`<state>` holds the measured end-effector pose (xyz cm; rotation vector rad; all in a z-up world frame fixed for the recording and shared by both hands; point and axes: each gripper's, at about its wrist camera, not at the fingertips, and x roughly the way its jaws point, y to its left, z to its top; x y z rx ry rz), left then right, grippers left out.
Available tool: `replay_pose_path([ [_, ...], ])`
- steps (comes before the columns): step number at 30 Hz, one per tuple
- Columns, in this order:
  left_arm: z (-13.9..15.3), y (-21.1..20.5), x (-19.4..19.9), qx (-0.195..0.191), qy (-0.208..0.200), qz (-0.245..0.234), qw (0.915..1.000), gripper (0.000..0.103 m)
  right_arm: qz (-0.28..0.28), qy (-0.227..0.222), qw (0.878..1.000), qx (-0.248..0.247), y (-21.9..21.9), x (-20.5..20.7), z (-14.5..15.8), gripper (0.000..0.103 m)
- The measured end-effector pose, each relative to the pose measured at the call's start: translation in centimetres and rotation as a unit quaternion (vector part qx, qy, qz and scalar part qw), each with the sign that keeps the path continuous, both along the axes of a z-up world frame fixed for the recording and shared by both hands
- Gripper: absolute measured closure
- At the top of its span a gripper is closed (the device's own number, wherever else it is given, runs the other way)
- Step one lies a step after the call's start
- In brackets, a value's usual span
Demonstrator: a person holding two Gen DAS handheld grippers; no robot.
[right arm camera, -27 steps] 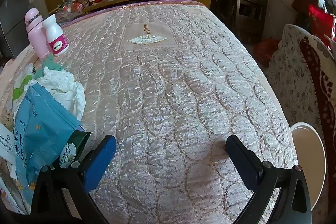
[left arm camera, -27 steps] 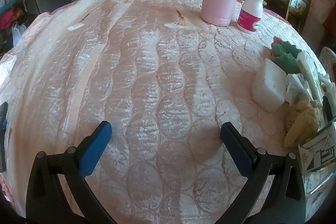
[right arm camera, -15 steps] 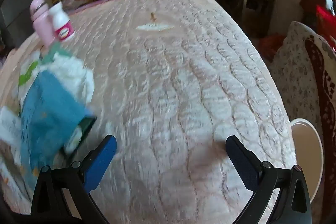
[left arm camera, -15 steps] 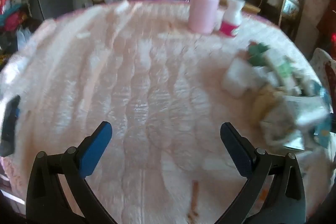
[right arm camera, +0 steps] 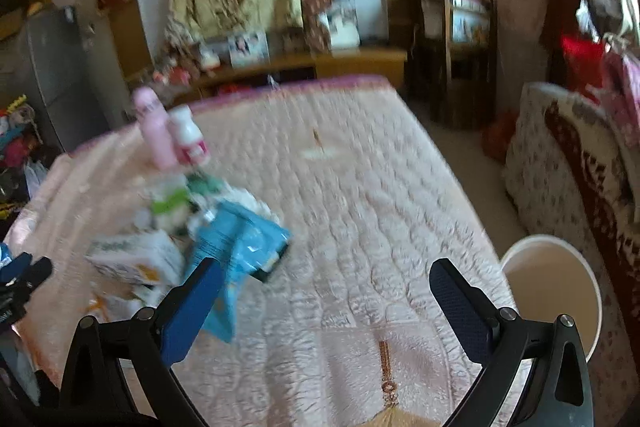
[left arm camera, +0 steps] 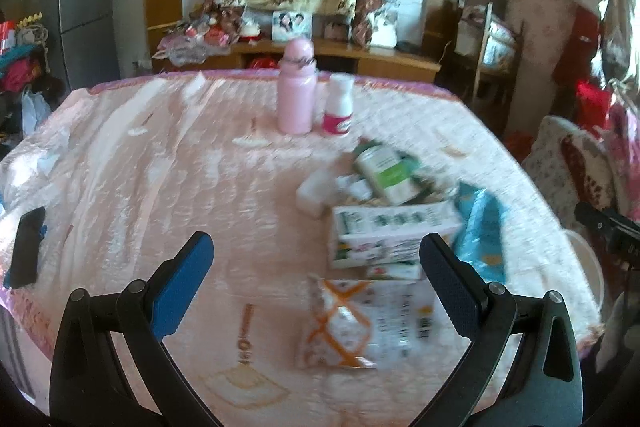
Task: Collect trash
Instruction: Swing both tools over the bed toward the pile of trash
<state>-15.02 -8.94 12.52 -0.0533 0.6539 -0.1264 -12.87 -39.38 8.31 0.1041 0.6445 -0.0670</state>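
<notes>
Both grippers higher now; white bin, contents unclear.

Your trash sits heaped together on the quilt: a white-and-green carton lying flat, a crumpled blue packet beside it, an orange-patterned wrapper nearest you, a green-labelled bottle tipped behind.

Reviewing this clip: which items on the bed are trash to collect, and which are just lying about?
For the job: blue packet, white-green carton, orange-patterned wrapper, green-labelled packet, white bin.
Just lying about: pink bottle, white pill bottle, black phone.
</notes>
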Motion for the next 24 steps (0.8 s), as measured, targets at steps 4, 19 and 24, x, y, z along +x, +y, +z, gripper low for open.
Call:
replay_pose_path([
  [4,1.6,-1.0,-1.3,0.002,-0.028,0.001,0.9996,0.001,0.002,-0.030,0.999,-0.013,1.1,-1.3,2.3,0.000],
  [19,3.9,-1.7,-3.3,0.004,-0.070,0.005,0.9975,0.001,0.022,-0.097,0.995,-0.024,3.6,-5.2,5.1,0.000],
  [24,4.4,-1.6,-3.6,-0.002,-0.083,0.008,0.9965,0.001,0.024,-0.110,0.993,-0.040,4.4,-5.7,5.6,0.000],
])
